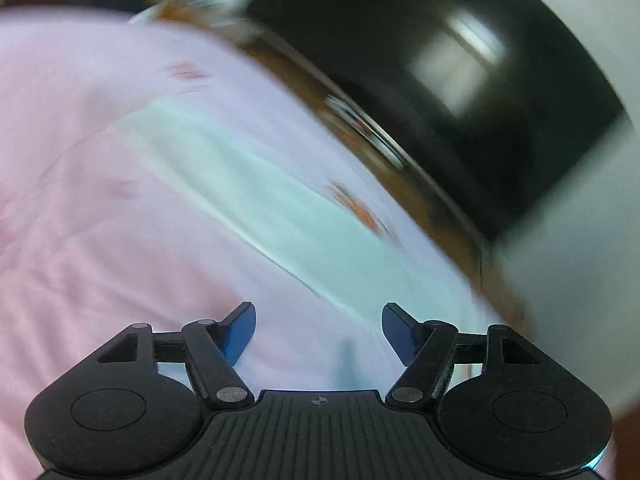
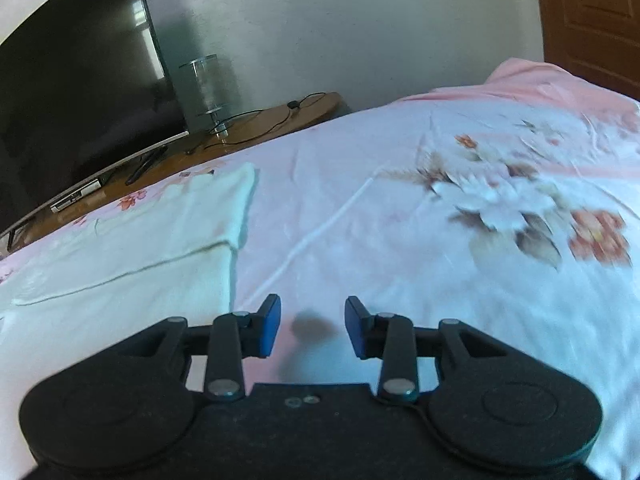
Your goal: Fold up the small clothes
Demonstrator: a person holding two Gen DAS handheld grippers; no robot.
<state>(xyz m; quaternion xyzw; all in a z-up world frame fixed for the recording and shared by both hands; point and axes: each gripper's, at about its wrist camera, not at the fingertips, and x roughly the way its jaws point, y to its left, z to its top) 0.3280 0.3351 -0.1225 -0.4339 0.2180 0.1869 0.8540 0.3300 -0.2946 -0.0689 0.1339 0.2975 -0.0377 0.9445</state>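
Clearly both the left gripper (image 1: 319, 330) and right gripper (image 2: 313, 326) hang with jaws apart and empty above the bedsheet (image 2: 360, 200), so each should pinch a corner of the pale green garment (image 2: 132, 240) lying flat to the right gripper's left.

No legible text, labels or numbers anywhere

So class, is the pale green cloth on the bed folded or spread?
Folded: the pale green cloth shows a layered edge across it.

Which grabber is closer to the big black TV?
Cannot tell. The TV stands beyond the bed from both. From the right gripper it's far left; from the left gripper, upper right.
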